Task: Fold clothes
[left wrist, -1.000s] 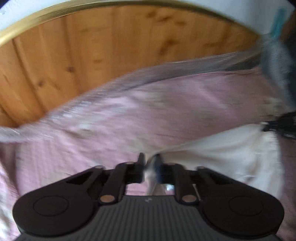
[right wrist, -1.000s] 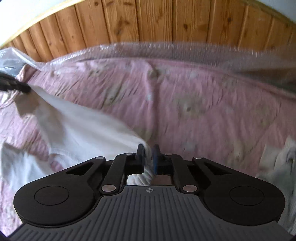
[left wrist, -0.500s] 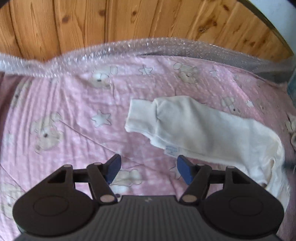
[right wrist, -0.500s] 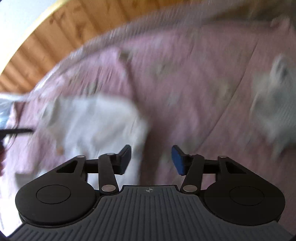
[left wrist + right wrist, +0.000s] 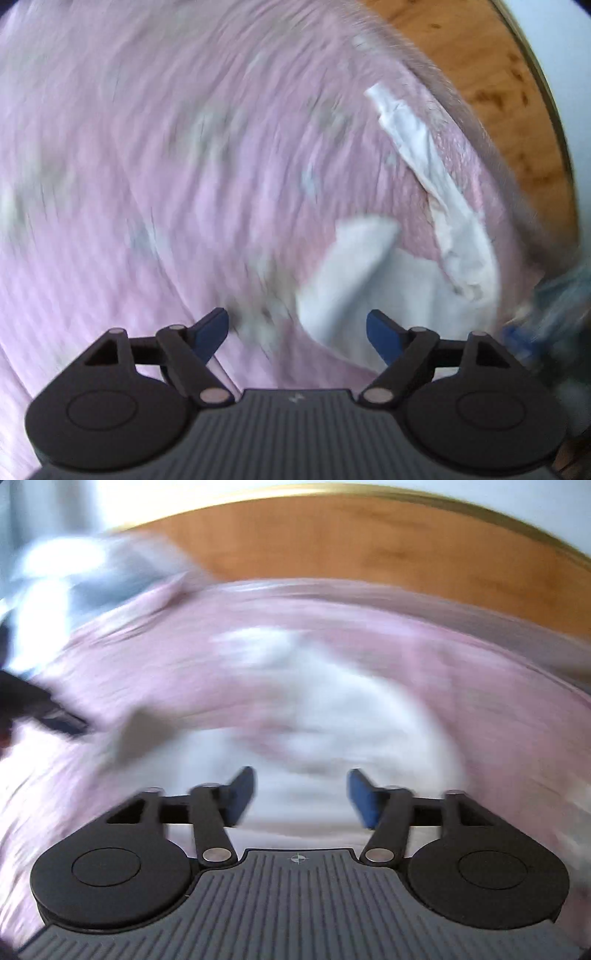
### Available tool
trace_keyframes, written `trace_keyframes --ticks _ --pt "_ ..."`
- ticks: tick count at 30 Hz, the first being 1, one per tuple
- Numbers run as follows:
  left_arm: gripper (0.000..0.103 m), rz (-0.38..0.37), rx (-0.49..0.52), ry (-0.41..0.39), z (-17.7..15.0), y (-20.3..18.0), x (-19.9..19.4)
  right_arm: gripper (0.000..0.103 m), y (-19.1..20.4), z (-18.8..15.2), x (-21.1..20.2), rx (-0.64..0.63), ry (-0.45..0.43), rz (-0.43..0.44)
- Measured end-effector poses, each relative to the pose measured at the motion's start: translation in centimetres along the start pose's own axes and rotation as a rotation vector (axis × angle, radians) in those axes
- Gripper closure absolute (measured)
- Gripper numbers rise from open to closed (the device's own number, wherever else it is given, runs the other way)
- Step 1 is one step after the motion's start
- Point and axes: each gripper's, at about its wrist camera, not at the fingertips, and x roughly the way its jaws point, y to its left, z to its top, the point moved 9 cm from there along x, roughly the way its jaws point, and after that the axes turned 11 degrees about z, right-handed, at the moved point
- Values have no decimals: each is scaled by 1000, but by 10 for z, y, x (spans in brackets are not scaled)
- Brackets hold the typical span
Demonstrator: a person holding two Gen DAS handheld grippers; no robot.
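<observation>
Left wrist: the left gripper (image 5: 295, 332) is held with jaws apart, empty; the white garment (image 5: 369, 288) lies on the pink sheet (image 5: 147, 166), just ahead-right. Right wrist (badly blurred): the right gripper (image 5: 301, 794) is likewise spread, the garment (image 5: 351, 709) seemingly ahead. A fresh edge must probably be gripped.

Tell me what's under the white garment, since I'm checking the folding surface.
The white garment lies on a pink sheet, which shows all around it. Whatever sits directly beneath the cloth is covered, and blur hides detail.
</observation>
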Motion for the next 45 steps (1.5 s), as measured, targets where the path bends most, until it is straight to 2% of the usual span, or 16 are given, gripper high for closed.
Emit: trace_keyframes --ticks 1,3,5,6,8,12,14,15,16,18,21,27,30,33,38,45 --pt "1 -24 -33 -29 1 -4 2 22 19 2 7 -67 19 28" --pt "3 -55 -79 -91 9 -14 5 36 57 6 22 -202 57 84" --pt "47 -91 -93 -124 20 -27 8 63 85 7 35 -297 102 124" --pt "97 -148 -60 -128 24 -39 4 82 79 4 38 -264 129 124" --pt "101 -166 58 -233 26 -60 -23 92 67 2 33 -195 141 136" --pt "98 -71 311 -529 14 -81 -91 98 49 1 11 -132 121 130" --pt "86 53 284 -491 12 -61 -73 98 43 -2 6 -45 95 142" --pt "72 122 247 -439 11 -47 -57 96 40 -4 3 -2 82 147" --pt "71 156 207 -393 10 -34 -45 89 36 -5 1 42 69 153" --pt "67 133 144 -345 6 -19 -38 79 30 -8 -5 128 43 164" --pt "42 119 142 -336 4 -20 -38 62 19 -11 -13 258 4 180" --pt "41 151 208 -299 1 -28 -17 57 -51 -53 -27 621 -125 62" --pt "41 187 251 -299 5 -33 -3 59 -82 -72 -30 773 -183 22" --pt "41 214 290 -309 9 -37 1 84 -77 -65 -16 729 -159 77" --pt "41 296 352 -299 18 -37 4 91 -78 -66 -28 672 -81 7" --pt "42 392 566 -264 24 -48 2 101 -85 -89 -29 621 44 11"
